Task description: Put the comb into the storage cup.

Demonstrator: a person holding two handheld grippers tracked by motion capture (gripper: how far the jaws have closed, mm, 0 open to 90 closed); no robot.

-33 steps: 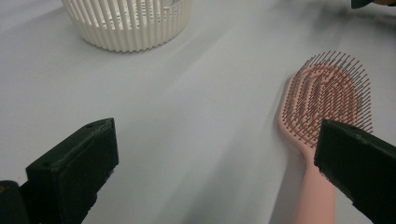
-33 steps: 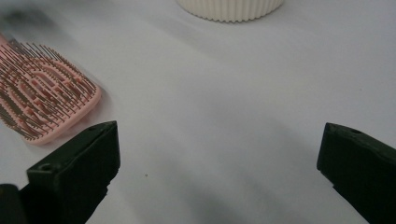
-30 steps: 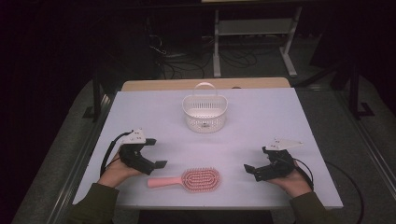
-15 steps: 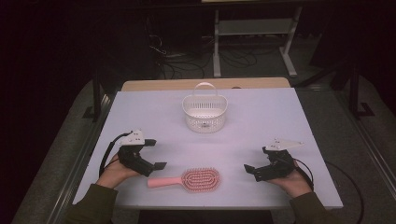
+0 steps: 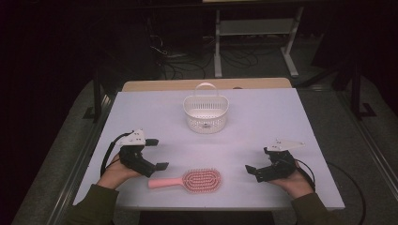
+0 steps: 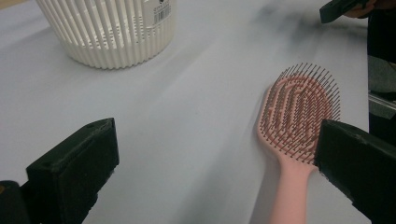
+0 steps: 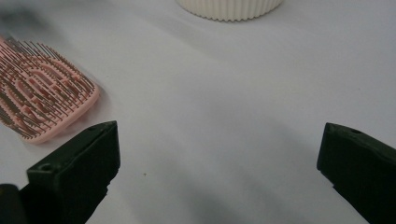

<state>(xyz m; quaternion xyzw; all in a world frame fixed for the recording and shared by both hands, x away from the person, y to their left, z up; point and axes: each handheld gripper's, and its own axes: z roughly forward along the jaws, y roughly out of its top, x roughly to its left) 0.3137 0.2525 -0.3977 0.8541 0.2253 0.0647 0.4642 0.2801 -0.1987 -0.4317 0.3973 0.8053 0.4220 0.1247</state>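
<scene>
Since both our grippers sit wide open and empty, left gripper (image 5: 150, 154) beside the pink hairbrush (image 5: 191, 180) handle, right gripper (image 5: 262, 165) farther off, we're probably lining up to drop it in the white basket (image 5: 205, 114).

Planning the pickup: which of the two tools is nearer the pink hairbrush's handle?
The left tool. Its lower jaw sits just above the handle end of the pink hairbrush, while the right tool lies beyond the bristle head, apart from it.
</scene>
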